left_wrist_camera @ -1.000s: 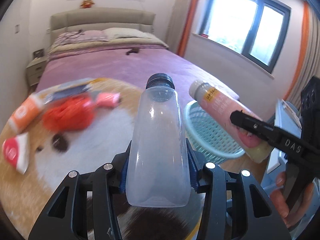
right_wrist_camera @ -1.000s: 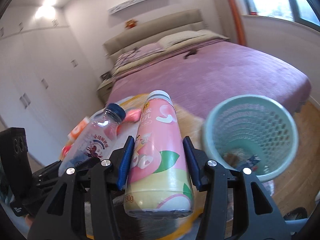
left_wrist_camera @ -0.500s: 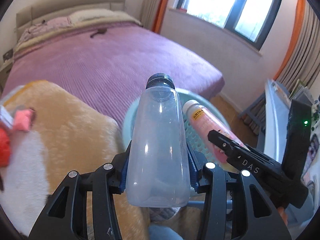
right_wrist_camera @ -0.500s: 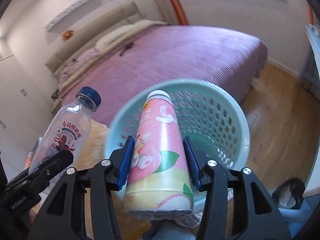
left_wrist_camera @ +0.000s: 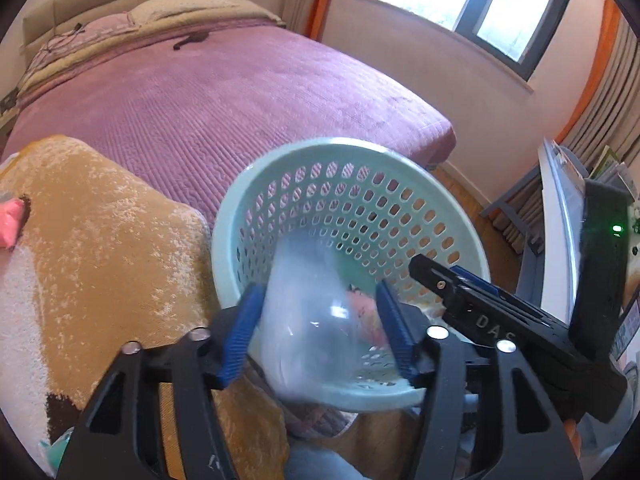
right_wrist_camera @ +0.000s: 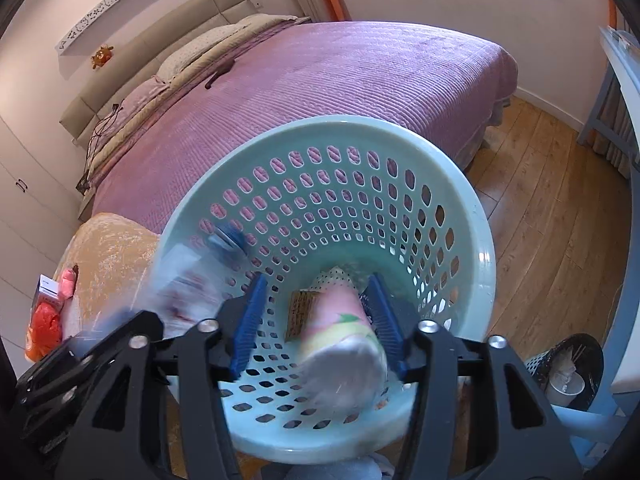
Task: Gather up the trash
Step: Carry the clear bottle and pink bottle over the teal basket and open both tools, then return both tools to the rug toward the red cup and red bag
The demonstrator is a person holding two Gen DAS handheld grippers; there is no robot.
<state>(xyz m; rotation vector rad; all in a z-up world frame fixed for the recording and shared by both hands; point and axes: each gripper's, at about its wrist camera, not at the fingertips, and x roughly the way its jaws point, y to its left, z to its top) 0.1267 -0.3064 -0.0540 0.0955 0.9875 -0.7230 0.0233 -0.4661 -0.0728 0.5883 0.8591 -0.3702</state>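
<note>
A mint-green perforated basket stands by the purple bed and also shows in the right wrist view. My left gripper is open over its near rim; a clear plastic bottle, blurred, is dropping between the jaws into the basket. It shows as a blur in the right wrist view. My right gripper is open above the basket; a pink and yellow drink bottle, blurred, is falling into it. A small brown packet lies inside the basket.
A tan and white fluffy blanket lies left of the basket, with orange and pink trash on it. The purple bed is behind. A wood floor and a black bin are to the right.
Both grippers have opened over the basket. The clear bottle has left the left gripper and the pink bottle has left the right; both are falling in.
</note>
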